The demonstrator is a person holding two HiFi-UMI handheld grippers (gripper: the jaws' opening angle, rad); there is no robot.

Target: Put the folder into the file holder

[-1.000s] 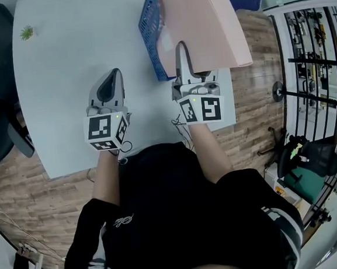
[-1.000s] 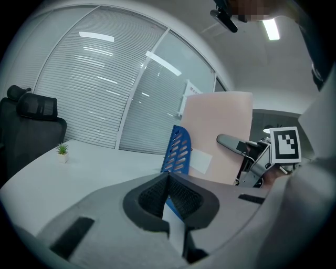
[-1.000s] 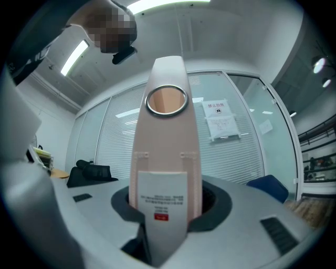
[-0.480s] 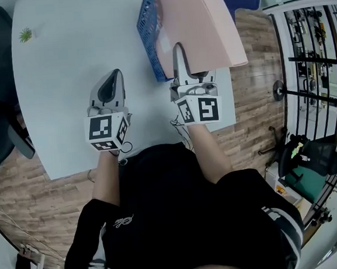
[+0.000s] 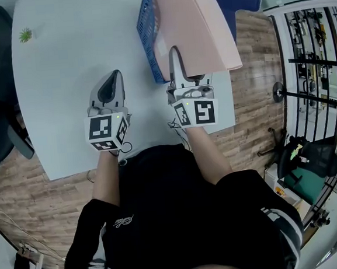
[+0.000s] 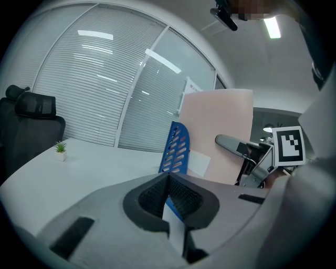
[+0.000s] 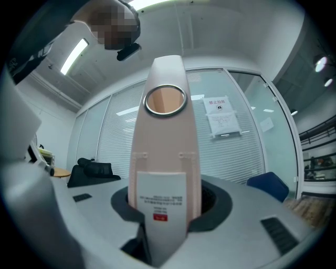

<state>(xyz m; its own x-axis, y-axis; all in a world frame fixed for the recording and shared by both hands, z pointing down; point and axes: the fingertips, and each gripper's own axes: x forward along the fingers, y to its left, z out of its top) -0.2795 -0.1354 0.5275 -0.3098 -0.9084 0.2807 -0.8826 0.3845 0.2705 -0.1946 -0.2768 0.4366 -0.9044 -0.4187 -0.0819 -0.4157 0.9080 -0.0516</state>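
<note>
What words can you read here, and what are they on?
None reads clearly.
Label on the folder: print too small.
Notice on the glass: too blurred.
Cubes: black squares, no words.
Shirt logo: unreadable.
</note>
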